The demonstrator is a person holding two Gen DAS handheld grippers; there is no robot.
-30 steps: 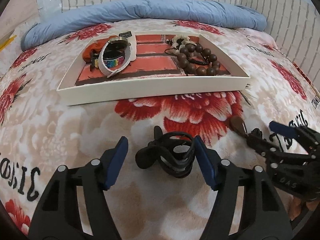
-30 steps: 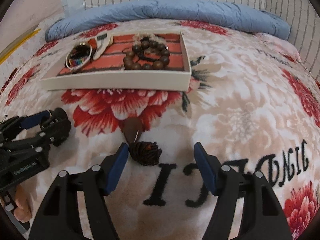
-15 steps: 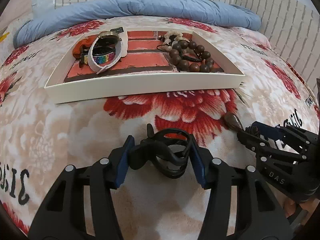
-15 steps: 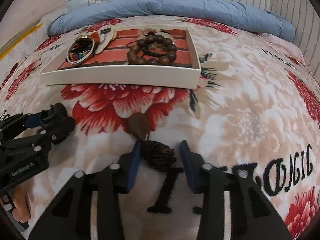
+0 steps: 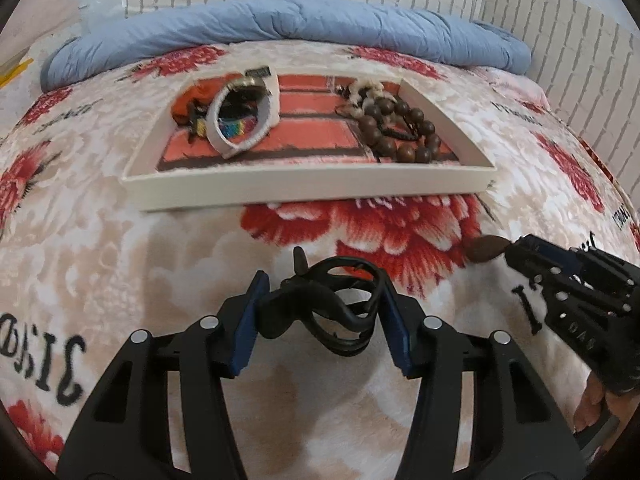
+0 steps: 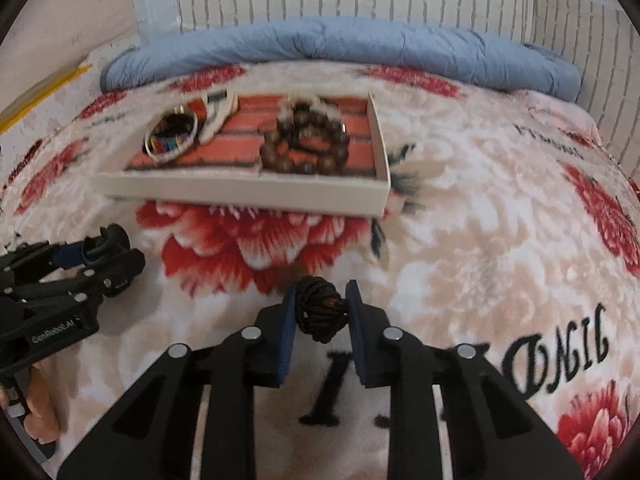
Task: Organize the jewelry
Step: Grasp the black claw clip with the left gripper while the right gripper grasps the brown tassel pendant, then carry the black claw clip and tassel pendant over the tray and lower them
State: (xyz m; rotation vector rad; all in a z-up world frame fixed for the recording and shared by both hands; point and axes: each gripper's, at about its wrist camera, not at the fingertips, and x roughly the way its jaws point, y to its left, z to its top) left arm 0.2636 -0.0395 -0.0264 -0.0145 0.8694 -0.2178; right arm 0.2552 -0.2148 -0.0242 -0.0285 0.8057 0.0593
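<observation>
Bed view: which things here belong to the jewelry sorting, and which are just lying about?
Part of the job:
- white tray
- wooden bead bracelet
- white bangle
- black hair clip, held in the left gripper
- dark corded knot piece, right gripper closing on it

Just lying about:
- blue quilt
- floral blanket

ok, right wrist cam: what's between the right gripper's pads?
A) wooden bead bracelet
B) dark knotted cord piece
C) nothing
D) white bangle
B: the right gripper has its blue pads closing against the dark knotted cord piece; the wooden bead bracelet and white bangle lie in the tray.
</observation>
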